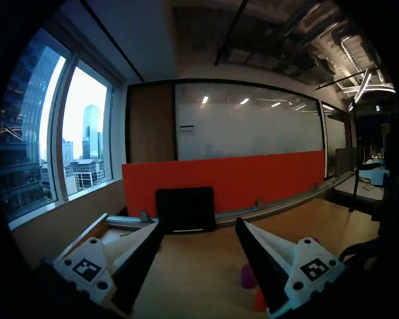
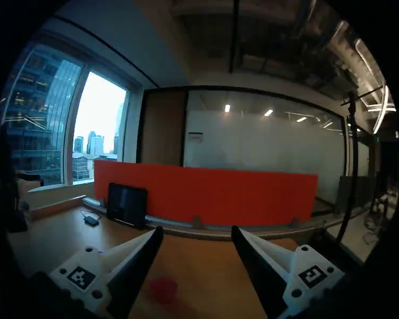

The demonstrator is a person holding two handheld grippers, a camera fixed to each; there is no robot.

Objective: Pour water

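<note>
**Left tool** (image 1: 199,225): lower part of the left gripper view. Two dark fingers set wide apart, nothing between them. White bases with square markers sit at the lower left and lower right.

**Right tool** (image 2: 197,229): lower part of the right gripper view. Fingers spread wide, gripping nothing.

**Table** (image 1: 199,276): light wood top across the bottom of both views.

**Red cup** (image 2: 164,290): bottom centre of the right gripper view. It stands on the table in the gap between the spread fingers, nearer the left one, and I cannot tell whether it touches either. Contents cannot be told.

**Purple item** (image 1: 247,276): lower centre-right of the left gripper view, on the table just beside the inner edge of the right-hand finger, which partly hides it. Kind unclear.

**Orange item** (image 1: 259,302): just below the purple item, mostly behind the same finger.

**Tablet** (image 2: 126,204): dark screen, propped upright against the partition, centre-left.

**Small dark block** (image 2: 91,219): on the table just left of the tablet.

**Partition** (image 1: 226,183): orange-red panel along the table's far edge, mid-frame.

**Windows** (image 1: 85,143): left of frame, with towers outside.

**Glass wall** (image 1: 247,125): behind the partition, reflecting the ceiling lights.
</note>
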